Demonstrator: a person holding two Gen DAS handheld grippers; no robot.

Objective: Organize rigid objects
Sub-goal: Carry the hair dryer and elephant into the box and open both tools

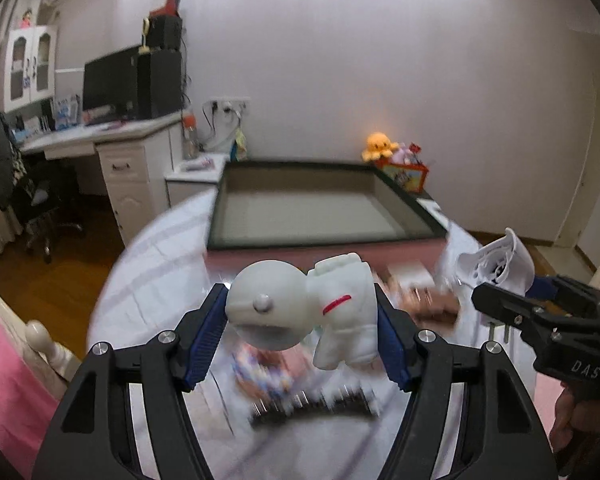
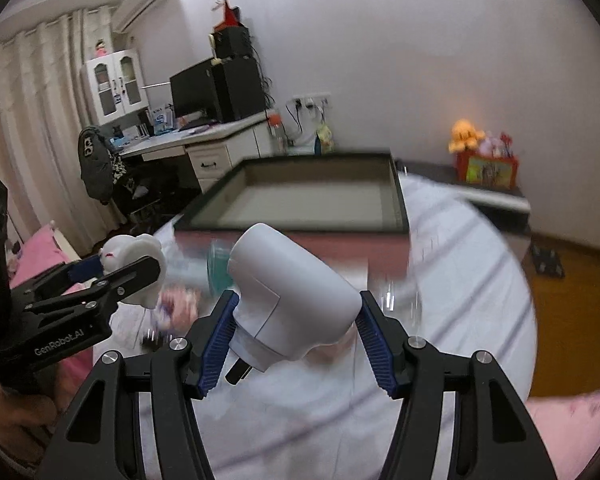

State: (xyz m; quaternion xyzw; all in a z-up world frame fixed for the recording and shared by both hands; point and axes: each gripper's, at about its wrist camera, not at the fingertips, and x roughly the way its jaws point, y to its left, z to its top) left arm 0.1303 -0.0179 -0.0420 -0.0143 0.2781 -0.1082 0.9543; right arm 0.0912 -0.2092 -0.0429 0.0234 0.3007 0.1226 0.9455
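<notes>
Above a blurred, white-sheeted bed [image 1: 160, 264], the left gripper [image 1: 300, 332] clamps a white astronaut figure [image 1: 300, 312] between its blue fingers [image 1: 204, 340]. The right gripper [image 2: 296, 336] grips a white plug adapter [image 2: 292, 296]; a dark-rimmed tray [image 2: 396, 200] lies beyond.

Each black tool [image 1: 300, 340] has ribbed blue pads [image 2: 216, 344], silver screws and white lettering.

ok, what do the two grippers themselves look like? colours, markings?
Both match: matte black angular frames with cut-out slots, round silver screws at the pivots, and ribbed blue pads lining the fingers. The left gripper reads "GenRobot.AI" in white along its side; the right gripper shows "DAS". No cables or sleeves visible.
</notes>
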